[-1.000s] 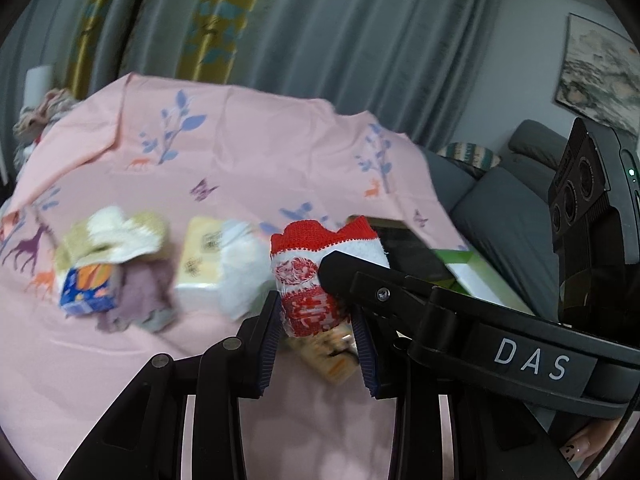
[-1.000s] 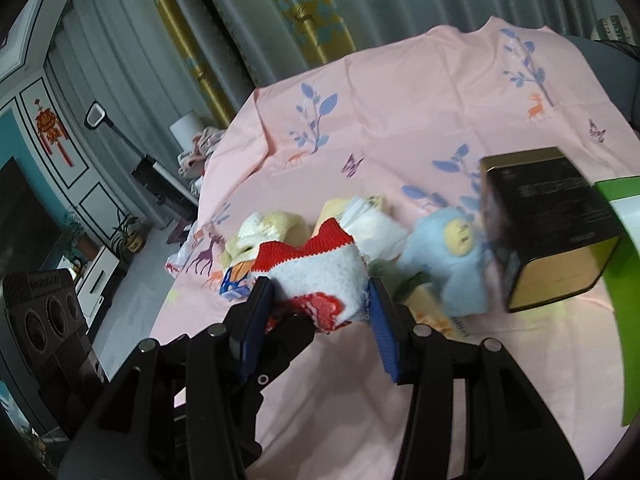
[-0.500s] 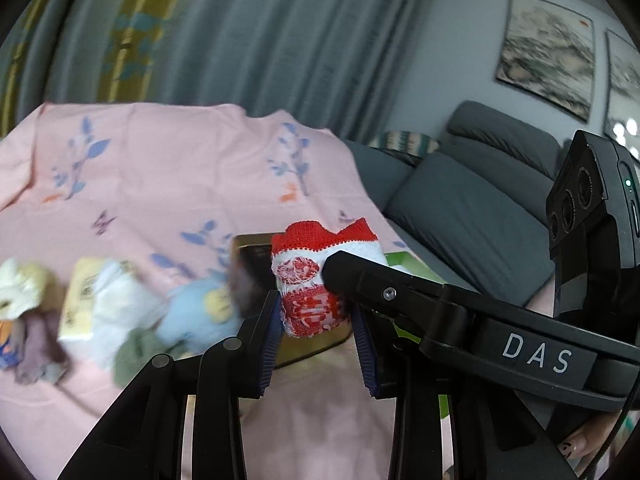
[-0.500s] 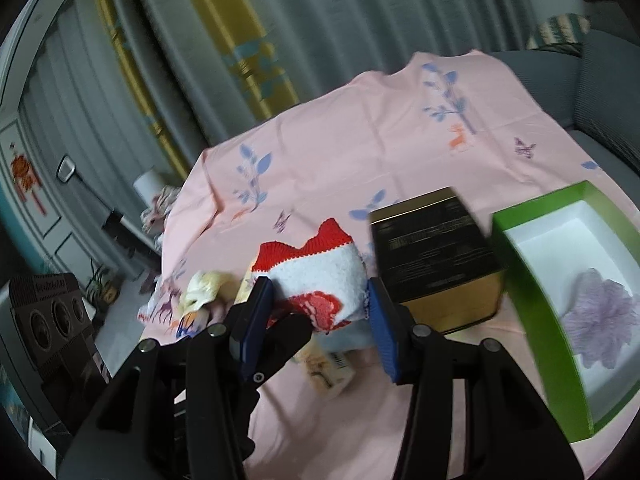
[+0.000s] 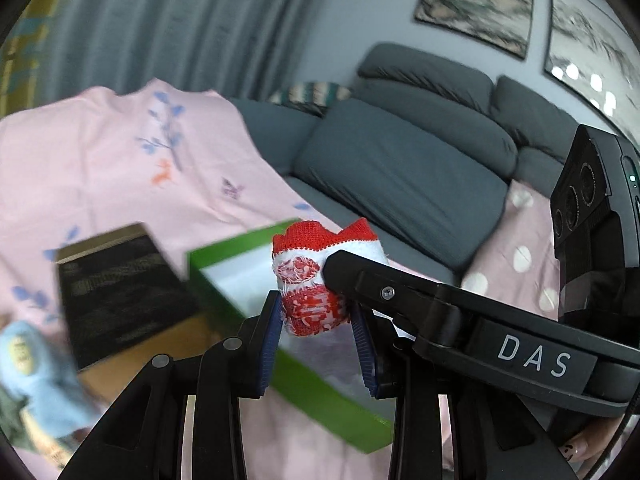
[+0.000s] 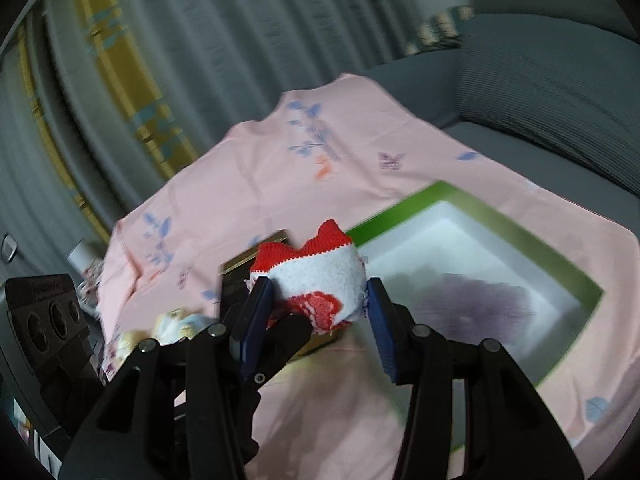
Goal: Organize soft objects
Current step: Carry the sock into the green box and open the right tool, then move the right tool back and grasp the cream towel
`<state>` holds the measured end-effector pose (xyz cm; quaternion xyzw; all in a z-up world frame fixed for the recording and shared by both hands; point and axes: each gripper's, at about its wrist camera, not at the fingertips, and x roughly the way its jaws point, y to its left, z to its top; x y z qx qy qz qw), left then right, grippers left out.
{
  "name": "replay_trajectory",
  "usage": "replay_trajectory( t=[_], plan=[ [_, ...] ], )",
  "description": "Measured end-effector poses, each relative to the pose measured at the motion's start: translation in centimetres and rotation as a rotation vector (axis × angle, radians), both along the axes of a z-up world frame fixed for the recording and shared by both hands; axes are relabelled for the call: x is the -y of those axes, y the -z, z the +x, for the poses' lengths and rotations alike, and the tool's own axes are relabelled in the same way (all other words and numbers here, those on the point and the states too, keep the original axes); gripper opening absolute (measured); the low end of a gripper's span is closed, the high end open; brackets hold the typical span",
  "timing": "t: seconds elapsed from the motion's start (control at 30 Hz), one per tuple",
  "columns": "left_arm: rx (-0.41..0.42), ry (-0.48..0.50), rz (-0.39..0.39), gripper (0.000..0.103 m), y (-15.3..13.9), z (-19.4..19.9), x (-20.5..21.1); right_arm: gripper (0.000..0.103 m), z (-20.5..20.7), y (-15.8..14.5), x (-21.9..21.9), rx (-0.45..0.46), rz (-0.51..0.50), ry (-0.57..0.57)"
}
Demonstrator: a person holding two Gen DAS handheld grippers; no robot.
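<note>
Both grippers pinch one rolled red-and-white sock [image 5: 314, 284] from opposite sides and hold it in the air. My left gripper [image 5: 316, 334] is shut on its lower part. My right gripper [image 6: 318, 312] is shut on the same sock [image 6: 316, 276]. Below and beyond the sock lies a green box with a white inside [image 5: 224, 260], also in the right wrist view [image 6: 572, 276]. A purple fluffy item [image 6: 472, 304] lies in the box.
A black-and-gold box [image 5: 116, 292] stands left of the green box on the pink cloth [image 5: 100, 152]. A light blue plush [image 5: 28, 364] and other soft items lie at far left. A grey sofa [image 5: 400, 168] is behind.
Both grippers, holding the sock together, have swung right from above the pile of soft items, past the black-and-gold box, to above the green box.
</note>
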<state>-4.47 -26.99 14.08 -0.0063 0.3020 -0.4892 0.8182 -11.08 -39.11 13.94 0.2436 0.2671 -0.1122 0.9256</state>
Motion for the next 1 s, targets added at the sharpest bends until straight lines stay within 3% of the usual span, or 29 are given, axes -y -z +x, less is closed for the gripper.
replay_trajectory(
  t=[0.33,0.67,0.7,0.8,0.83,0.87,0.93,1.0],
  plan=[
    [-0.061,0.098,0.113,0.035,3.3,0.2,6.4,0.047,-0.6,3.7,5.3,-0.102,0.092,0.139],
    [-0.133,0.084,0.146,0.035,5.0,0.7,7.5,0.048,-0.4,5.3,6.9,-0.174,0.126,0.201],
    [-0.149,0.089,0.131,0.035,4.9,0.8,7.3,0.049,-0.5,5.2,6.9,-0.170,0.129,0.201],
    [-0.125,0.070,0.116,0.036,4.0,0.7,6.3,0.066,-0.8,4.6,6.8,-0.150,0.109,0.225],
    [-0.100,0.050,0.118,0.043,3.5,0.6,5.7,0.072,-0.9,4.3,6.7,-0.145,0.097,0.231],
    [-0.086,0.038,0.112,0.055,3.1,0.6,5.1,0.074,-1.0,4.0,6.5,-0.138,0.085,0.232],
    [-0.076,0.019,0.092,0.068,2.3,0.6,3.7,0.076,-1.3,3.3,6.1,-0.118,0.069,0.231],
    [-0.070,0.001,0.073,0.069,1.5,0.5,2.2,0.082,-1.5,2.6,5.5,-0.091,0.059,0.223]
  ],
)
